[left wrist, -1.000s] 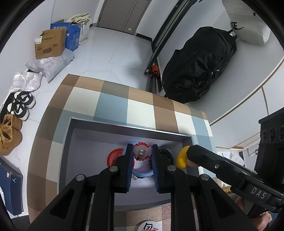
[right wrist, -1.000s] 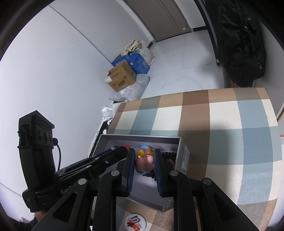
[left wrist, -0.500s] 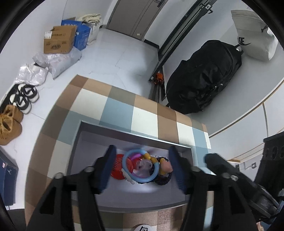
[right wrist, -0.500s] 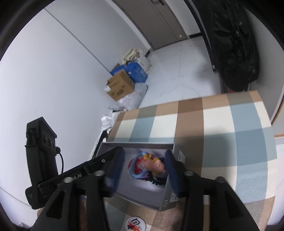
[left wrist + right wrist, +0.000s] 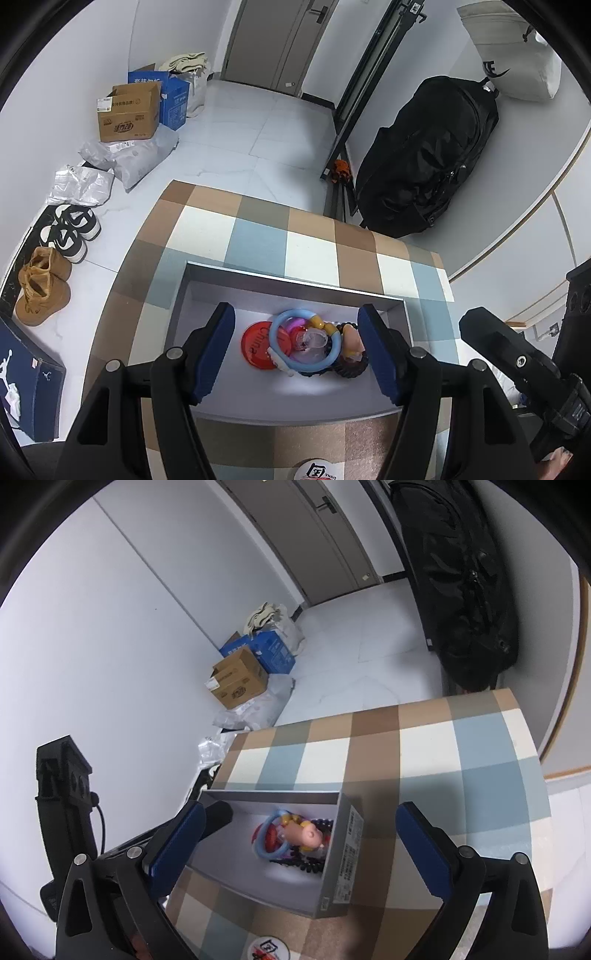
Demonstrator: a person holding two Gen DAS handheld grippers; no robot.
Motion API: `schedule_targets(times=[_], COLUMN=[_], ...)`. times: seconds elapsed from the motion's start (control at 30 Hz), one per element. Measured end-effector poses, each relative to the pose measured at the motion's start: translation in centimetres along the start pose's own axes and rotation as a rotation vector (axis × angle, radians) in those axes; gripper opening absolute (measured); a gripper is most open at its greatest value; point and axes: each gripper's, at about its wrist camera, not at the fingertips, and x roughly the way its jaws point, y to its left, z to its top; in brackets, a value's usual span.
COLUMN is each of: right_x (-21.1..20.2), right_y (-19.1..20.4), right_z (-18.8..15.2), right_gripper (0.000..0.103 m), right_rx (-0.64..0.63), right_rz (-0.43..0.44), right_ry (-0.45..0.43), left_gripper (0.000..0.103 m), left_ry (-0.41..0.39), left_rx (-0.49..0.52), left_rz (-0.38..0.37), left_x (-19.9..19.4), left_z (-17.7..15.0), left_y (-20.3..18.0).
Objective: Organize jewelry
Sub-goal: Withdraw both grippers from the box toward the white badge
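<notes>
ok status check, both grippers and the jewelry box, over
Left gripper open, empty, above the grey box. Right gripper open, empty. Blue ring, red disc, dark beads piled in the box. Nothing blocking.

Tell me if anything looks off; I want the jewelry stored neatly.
Yes: in the grey box the pieces lie heaped together. The blue ring overlaps the red disc and dark beads, crowded toward one end.

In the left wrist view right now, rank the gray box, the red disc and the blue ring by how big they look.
1. gray box, by far the largest; it holds the other two.
2 and 3. blue ring and red disc look much alike. The ring overlaps the disc and hides its right side, so ranking them is unsure.
</notes>
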Motion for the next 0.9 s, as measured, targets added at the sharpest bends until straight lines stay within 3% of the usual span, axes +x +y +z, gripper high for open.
schedule_targets(times=[0.17, 0.3, 0.6, 0.73, 0.9], right_x=[-0.5, -0.7, -1.8, -2.3, -2.9], right_y=[0.0, 0.3, 0.4, 0.0, -0.3], right_z=[-0.5, -1.2, -3.0, -3.9, -5.1], right_gripper=[0.103, 0.103, 0.103, 0.103, 0.103], right_rx=[-0.013, -0.037, -0.068, -0.063, -0.071], right_rz=[-0.011, -0.027, -0.052, -0.059, -0.077], right_ry=[-0.008, -0.006, -0.012, -0.008, 0.012], left_gripper=[0.065, 0.076, 0.076, 0.076, 0.077], left_ry=[-0.01, -0.028, -0.049, -0.057, -0.051], left_rx=[0.015, 0.033, 0.089, 0.1, 0.168], left_rz=[-0.001, 0.016, 0.022, -0.013, -0.01], left_x=[-0.7, -1.3, -2.6, -3.1, -3.3], left_z=[-0.6, -1.3, -3.2, -4.3, -5.7], left_y=[-0.2, -0.6, -1.0, -1.0, -1.8])
